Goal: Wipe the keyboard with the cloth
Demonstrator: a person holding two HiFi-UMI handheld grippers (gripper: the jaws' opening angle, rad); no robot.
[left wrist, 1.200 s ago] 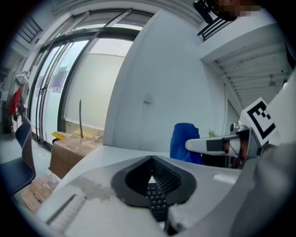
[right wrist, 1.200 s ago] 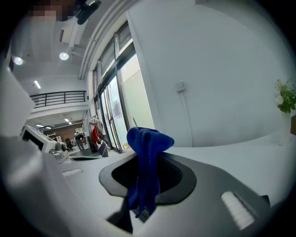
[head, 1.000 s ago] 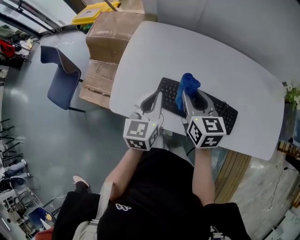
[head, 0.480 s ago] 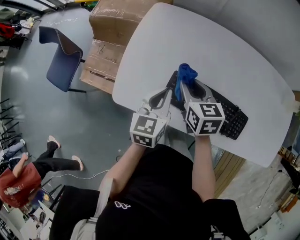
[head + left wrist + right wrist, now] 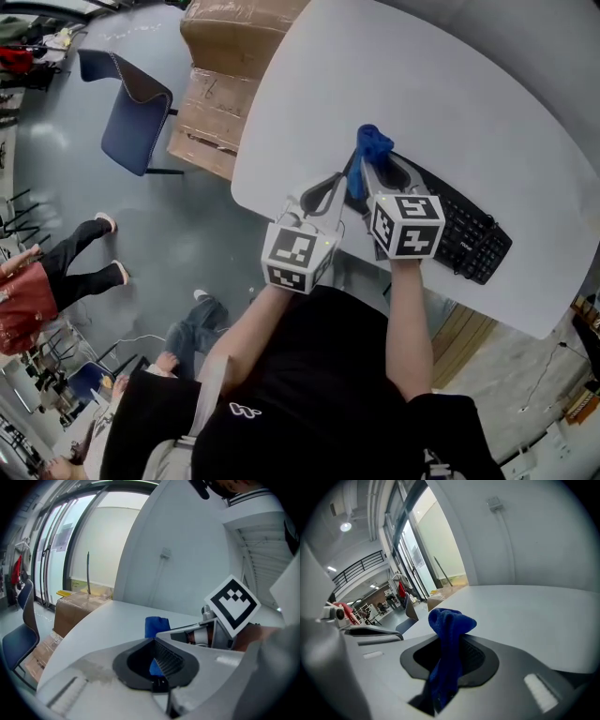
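one keyboard [image 5: 472,236] is laid diagonally; one cloth [image 5: 373,143] is clamped upright in the right gripper [image 5: 368,171]; the left gripper [image 5: 332,187] is closed on nothing.

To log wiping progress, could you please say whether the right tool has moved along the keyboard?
Yes: the right tool, gripping the cloth, moved toward the left end of the keyboard.

Right gripper [image 5: 376,165] with cloth [image 5: 372,142] further left along the keyboard [image 5: 464,234], now over its left end
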